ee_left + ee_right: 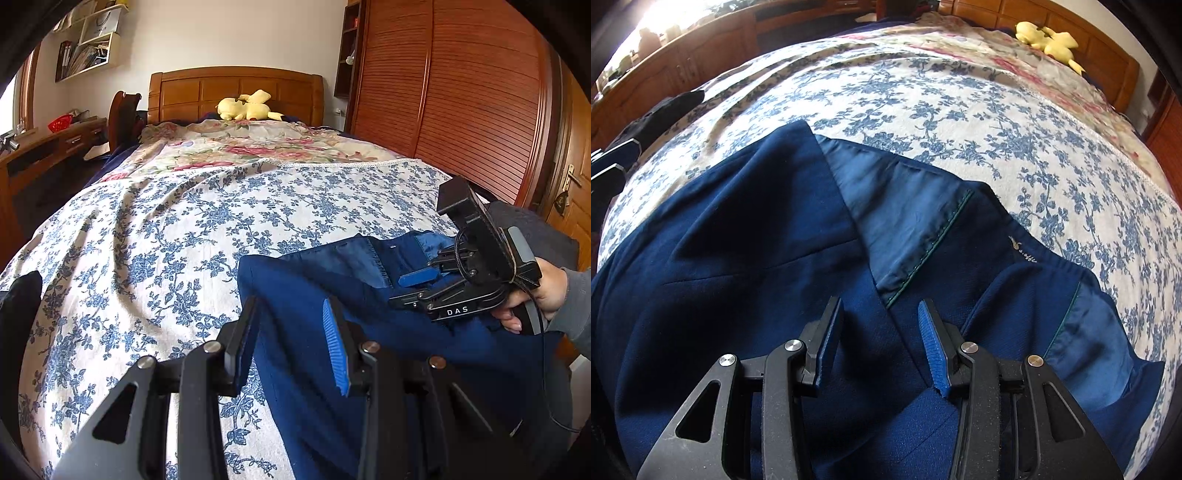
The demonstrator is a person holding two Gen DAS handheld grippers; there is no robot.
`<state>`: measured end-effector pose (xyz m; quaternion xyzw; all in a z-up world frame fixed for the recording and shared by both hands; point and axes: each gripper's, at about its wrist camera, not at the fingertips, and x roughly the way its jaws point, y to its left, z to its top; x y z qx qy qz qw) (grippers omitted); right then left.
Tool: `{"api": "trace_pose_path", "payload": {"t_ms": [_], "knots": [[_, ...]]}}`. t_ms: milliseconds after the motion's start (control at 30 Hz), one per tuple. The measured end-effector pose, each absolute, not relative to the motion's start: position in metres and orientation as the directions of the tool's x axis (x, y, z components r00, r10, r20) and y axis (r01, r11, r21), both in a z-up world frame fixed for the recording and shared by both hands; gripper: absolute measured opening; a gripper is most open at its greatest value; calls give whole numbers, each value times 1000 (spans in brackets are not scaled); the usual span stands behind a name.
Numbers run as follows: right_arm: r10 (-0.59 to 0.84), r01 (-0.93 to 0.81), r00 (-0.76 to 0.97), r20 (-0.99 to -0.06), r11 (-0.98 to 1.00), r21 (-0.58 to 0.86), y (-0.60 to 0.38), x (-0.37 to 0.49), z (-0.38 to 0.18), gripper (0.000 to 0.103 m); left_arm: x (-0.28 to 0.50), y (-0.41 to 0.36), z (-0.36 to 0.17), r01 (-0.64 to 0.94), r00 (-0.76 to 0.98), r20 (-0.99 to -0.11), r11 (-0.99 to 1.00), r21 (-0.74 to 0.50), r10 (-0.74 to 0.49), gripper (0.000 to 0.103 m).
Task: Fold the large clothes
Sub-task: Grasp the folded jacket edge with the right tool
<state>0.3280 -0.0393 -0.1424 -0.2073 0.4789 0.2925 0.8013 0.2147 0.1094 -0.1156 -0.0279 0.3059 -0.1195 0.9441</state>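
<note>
Both hand-held grippers spread, nothing pinched: left [291, 343] & right [881, 341] over jacket [746, 236]; slick lining [886, 206] could slip, fold skews.

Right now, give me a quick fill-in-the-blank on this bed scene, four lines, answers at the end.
1. The dark blue garment lies on a bedspread printed with blue ____.
2. The soft toy at the wooden headboard is ____ in colour.
3. The fingers of the right gripper have ____-coloured pads.
4. In the left wrist view, a person's ____ grips the handle of the right gripper.

Answers: flowers; yellow; blue; hand
</note>
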Motion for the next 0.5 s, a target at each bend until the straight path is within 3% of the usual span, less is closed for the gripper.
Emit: {"api": "trace_pose_path", "payload": {"t_ms": [333, 500], "knots": [[289, -681, 326, -900, 732, -11, -41, 326, -145, 42, 216, 109, -116, 206, 784, -572, 970, -126, -240, 33], [301, -733, 298, -906, 680, -16, -34, 316, -144, 11, 216, 109, -116, 206, 785, -572, 970, -126, -241, 33]]}}
